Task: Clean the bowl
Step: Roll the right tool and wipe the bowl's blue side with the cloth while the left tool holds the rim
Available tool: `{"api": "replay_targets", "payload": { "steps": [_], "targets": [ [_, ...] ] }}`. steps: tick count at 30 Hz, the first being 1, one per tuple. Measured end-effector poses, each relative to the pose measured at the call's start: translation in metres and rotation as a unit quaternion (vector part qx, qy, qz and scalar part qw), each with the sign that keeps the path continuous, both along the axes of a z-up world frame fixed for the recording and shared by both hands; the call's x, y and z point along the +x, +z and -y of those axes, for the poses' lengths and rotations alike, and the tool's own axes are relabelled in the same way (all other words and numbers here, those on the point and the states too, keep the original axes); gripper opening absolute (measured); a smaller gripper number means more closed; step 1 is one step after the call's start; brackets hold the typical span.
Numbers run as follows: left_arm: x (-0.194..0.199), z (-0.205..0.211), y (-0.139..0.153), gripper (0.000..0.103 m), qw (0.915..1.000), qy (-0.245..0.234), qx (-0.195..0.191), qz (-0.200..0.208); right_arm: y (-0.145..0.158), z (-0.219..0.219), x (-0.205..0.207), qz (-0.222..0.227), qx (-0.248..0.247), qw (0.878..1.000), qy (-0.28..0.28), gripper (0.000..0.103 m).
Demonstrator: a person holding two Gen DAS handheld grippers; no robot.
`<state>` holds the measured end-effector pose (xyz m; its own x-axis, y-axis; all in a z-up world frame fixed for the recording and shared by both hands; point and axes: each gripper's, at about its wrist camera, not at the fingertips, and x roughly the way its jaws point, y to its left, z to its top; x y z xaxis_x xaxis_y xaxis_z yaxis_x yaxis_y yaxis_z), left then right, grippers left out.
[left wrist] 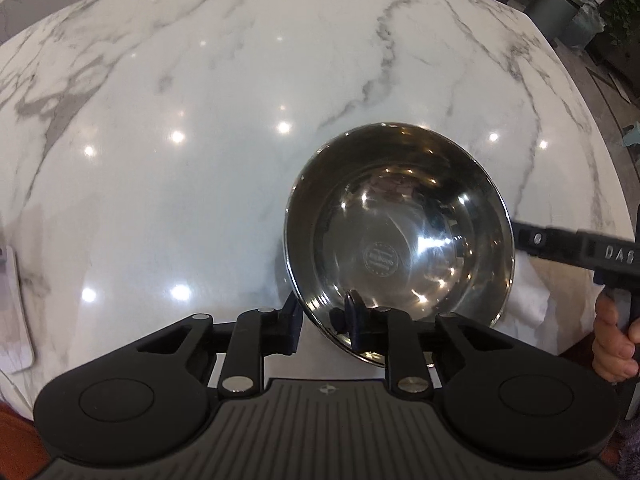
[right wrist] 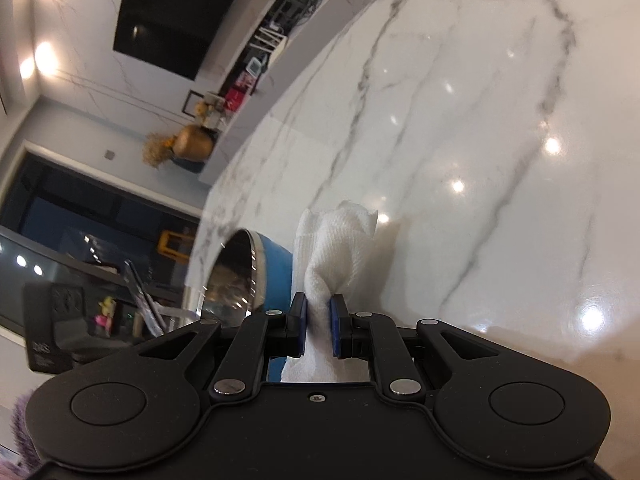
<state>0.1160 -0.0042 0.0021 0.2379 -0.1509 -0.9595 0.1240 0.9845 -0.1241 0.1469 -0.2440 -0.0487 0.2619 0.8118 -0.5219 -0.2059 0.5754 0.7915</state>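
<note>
I have the left claw [left wrist: 323, 322] clamped on the near rim of the bowl [left wrist: 400, 236], one finger inside the wall and the other outside. The bowl is steel inside and blue outside, and it sits at the near right of the marble table [left wrist: 180, 120]. It is tipped up, mouth toward my left camera; I judge the rim hold is there to steady it and present the inside for wiping.

The right claw [right wrist: 318, 314] is clenched on a bunched white paper towel [right wrist: 340, 248], with the free end of the wad projecting ahead of the fingers. In the right wrist view the towel is just beside the bowl's blue outer wall, outside the rim; I cannot tell whether it touches. That claw's body [left wrist: 576, 250] comes in at the bowl's right edge, with the person's hand [left wrist: 614, 340] on its grip.

Contents: the bowl holds nothing I can make out. The inside shows only lamp reflections and a round stamped mark on the base. No residue or water is visible, though glare could hide a thin film.

This arrangement fits either a towel about to go into the bowl or one just drawn out of it; the views do not settle which. A pale flat object [left wrist: 16, 312] lies at the near left table edge; I cannot identify it.
</note>
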Motion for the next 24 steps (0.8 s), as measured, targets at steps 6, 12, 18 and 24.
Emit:
{"api": "replay_targets", "payload": {
  "steps": [6,12,18,24],
  "targets": [
    [0.007,-0.001,-0.003,0.018,1.0000,0.003,0.006,0.006,-0.002,-0.009,-0.003,0.007,-0.027,0.999,0.023,0.011],
    [0.007,-0.001,-0.003,0.018,0.9999,-0.001,0.005,0.012,0.000,-0.005,-0.003,0.013,-0.021,1.000,0.016,0.011],
    [0.011,0.002,0.000,0.016,0.9995,-0.012,0.018,0.023,0.008,0.011,-0.003,0.023,0.024,0.999,-0.014,0.011],
    [0.018,0.006,0.003,0.015,0.9985,-0.021,0.037,0.035,0.017,0.021,-0.004,0.038,0.069,0.996,-0.031,0.011]
  ]
}}
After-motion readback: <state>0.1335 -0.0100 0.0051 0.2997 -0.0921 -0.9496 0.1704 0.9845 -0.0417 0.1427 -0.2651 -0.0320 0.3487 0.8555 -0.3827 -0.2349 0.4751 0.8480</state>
